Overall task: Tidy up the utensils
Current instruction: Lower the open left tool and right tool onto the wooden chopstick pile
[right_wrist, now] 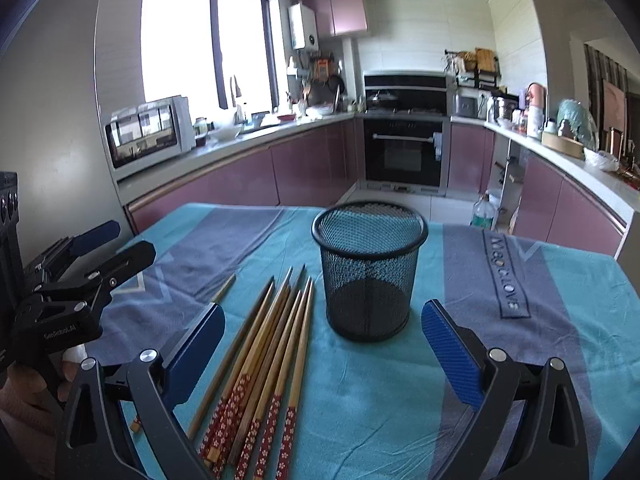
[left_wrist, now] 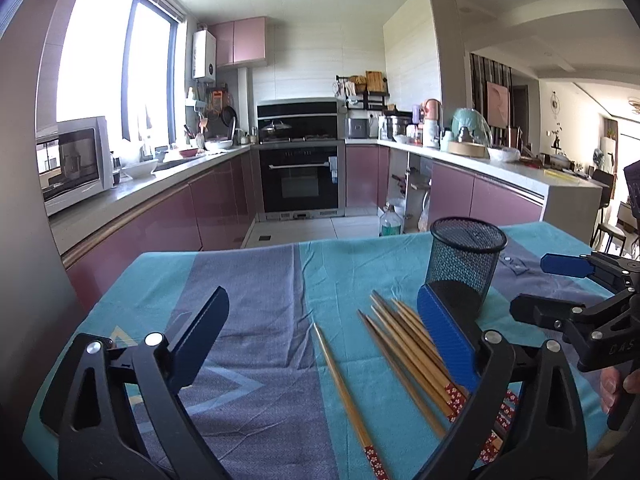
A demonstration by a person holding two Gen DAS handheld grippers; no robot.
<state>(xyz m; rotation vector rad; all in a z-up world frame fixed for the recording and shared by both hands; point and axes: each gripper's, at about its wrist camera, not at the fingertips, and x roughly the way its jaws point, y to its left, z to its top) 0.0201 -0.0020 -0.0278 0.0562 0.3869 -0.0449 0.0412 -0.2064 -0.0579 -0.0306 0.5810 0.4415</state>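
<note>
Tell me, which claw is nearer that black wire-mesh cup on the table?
The right claw. The black wire-mesh cup stands just ahead of its open fingers, nearly centred. The left claw sits further over beside it, so the cup lies ahead and off to its right.

A black wire-mesh pen cup (right_wrist: 370,276) is seen standing upright on a table covered with a teal and grey-blue striped cloth (right_wrist: 400,380). Just left of the cup, a bundle of bamboo chopsticks (right_wrist: 268,354) with red flowered handles is laid flat, tips pointed away from the camera; a single chopstick (right_wrist: 223,288) is set apart further left. The right tool (right_wrist: 324,348) is held above the cloth with its blue-padded jaws spread wide and nothing gripped between them. The left tool (right_wrist: 108,246) is seen at the left edge, a hand (right_wrist: 28,396) wrapped around its grip.
</note>
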